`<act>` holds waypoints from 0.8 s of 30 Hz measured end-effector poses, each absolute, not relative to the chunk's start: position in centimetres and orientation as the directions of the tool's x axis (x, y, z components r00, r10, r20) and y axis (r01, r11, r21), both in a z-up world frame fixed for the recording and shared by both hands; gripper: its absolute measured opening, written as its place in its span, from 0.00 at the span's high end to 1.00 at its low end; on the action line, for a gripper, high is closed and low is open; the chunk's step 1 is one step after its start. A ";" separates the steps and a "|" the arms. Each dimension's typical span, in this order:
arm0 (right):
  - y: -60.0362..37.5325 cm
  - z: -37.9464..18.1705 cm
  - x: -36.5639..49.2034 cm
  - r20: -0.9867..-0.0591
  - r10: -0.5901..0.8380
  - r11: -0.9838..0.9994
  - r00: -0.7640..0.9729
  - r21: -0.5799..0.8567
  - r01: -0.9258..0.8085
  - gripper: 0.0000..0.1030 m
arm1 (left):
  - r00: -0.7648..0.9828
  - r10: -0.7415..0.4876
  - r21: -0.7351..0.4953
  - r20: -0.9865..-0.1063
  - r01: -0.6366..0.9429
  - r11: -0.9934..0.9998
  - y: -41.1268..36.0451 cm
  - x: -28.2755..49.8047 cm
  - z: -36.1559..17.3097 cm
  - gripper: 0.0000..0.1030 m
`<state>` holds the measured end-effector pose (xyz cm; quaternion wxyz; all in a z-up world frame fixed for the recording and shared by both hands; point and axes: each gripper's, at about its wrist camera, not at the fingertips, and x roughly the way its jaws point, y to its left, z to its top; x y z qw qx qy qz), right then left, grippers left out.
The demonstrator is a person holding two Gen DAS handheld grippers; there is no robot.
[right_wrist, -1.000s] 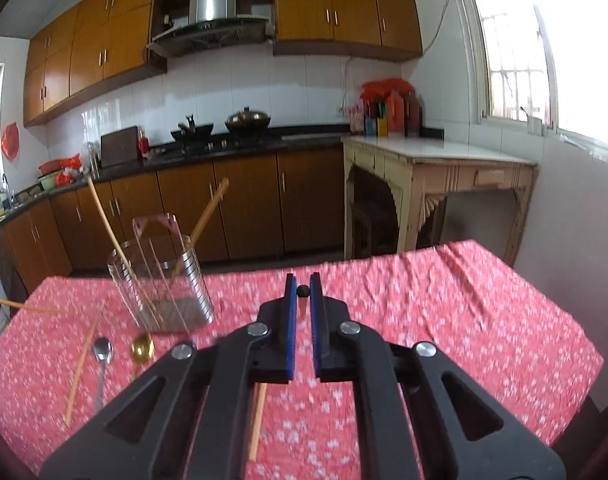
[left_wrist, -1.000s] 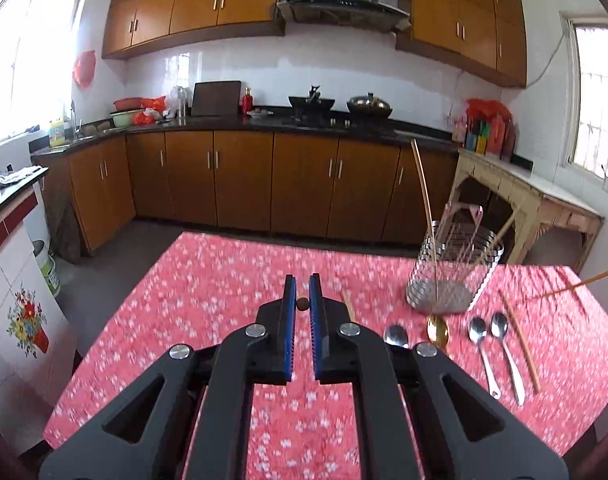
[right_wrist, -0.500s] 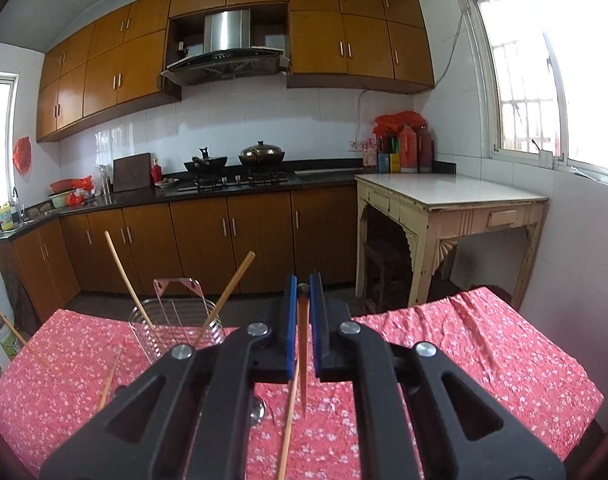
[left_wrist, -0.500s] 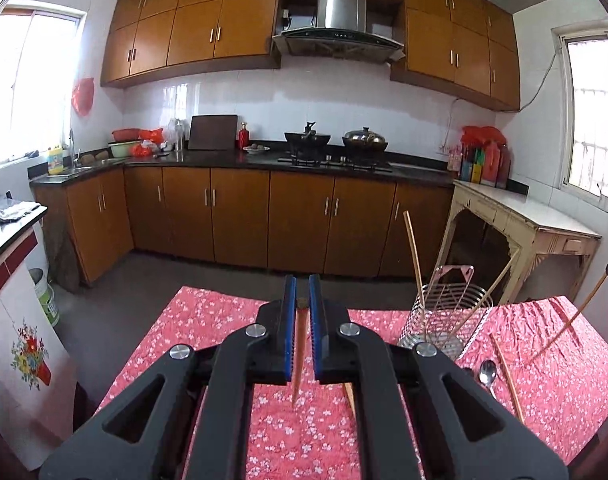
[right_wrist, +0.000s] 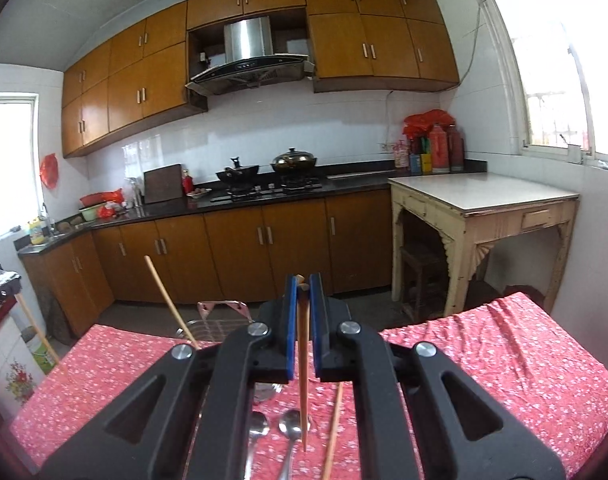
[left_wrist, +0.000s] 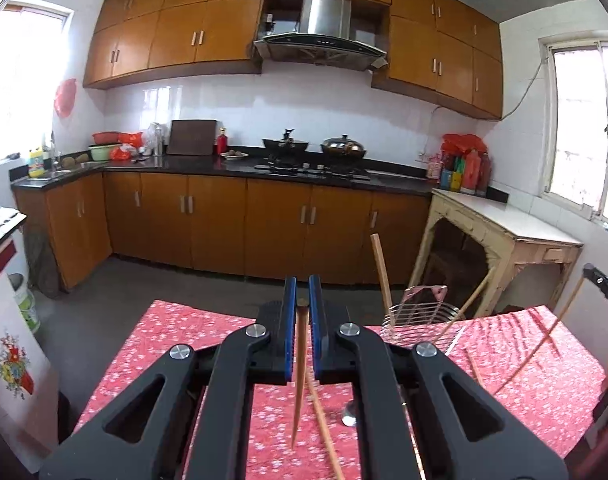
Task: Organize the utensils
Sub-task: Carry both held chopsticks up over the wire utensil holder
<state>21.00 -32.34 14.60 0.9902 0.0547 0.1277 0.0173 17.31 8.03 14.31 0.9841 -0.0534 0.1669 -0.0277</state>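
My left gripper (left_wrist: pixel 302 294) is shut on a wooden chopstick (left_wrist: pixel 300 380) that hangs down above the red floral table (left_wrist: pixel 176 332). My right gripper (right_wrist: pixel 302 292) is shut on another wooden chopstick (right_wrist: pixel 303 380), also hanging down above the table. The wire utensil holder (left_wrist: pixel 419 320) stands to the right of the left gripper with two chopsticks (left_wrist: pixel 380 268) leaning in it; in the right wrist view the holder (right_wrist: pixel 216 326) is left of the gripper. A loose chopstick (right_wrist: pixel 333 428) and two spoons (right_wrist: pixel 290 428) lie on the cloth below the right gripper.
Another chopstick (left_wrist: pixel 323 424) and a spoon (left_wrist: pixel 348 418) lie on the cloth under the left gripper. The other gripper with its chopstick (left_wrist: pixel 543 340) shows at the right edge. A cream side table (right_wrist: pixel 483 208) stands at the right, kitchen cabinets (left_wrist: pixel 264 220) behind.
Both grippers have risen and tilted up from the table, each lifting a chopstick that now hangs down from its shut jaws. The tabletop has dropped low in both views.
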 end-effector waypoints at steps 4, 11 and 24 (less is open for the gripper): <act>-31.4 16.2 21.8 -0.228 0.084 0.990 0.970 0.128 -0.056 0.93 | 0.944 -0.113 -0.121 -0.310 0.079 0.990 6.5 18.1 15.8 0.94; -28.6 20.7 23.5 -0.162 0.140 0.986 0.977 0.116 -0.122 0.93 | 0.942 -0.188 -0.134 -0.277 0.155 0.979 2.9 20.2 20.0 0.94; -24.4 22.3 31.1 -0.181 0.184 0.981 0.966 0.090 -0.170 0.93 | 0.937 -0.233 -0.114 -0.262 0.209 0.971 -3.6 27.1 23.5 0.94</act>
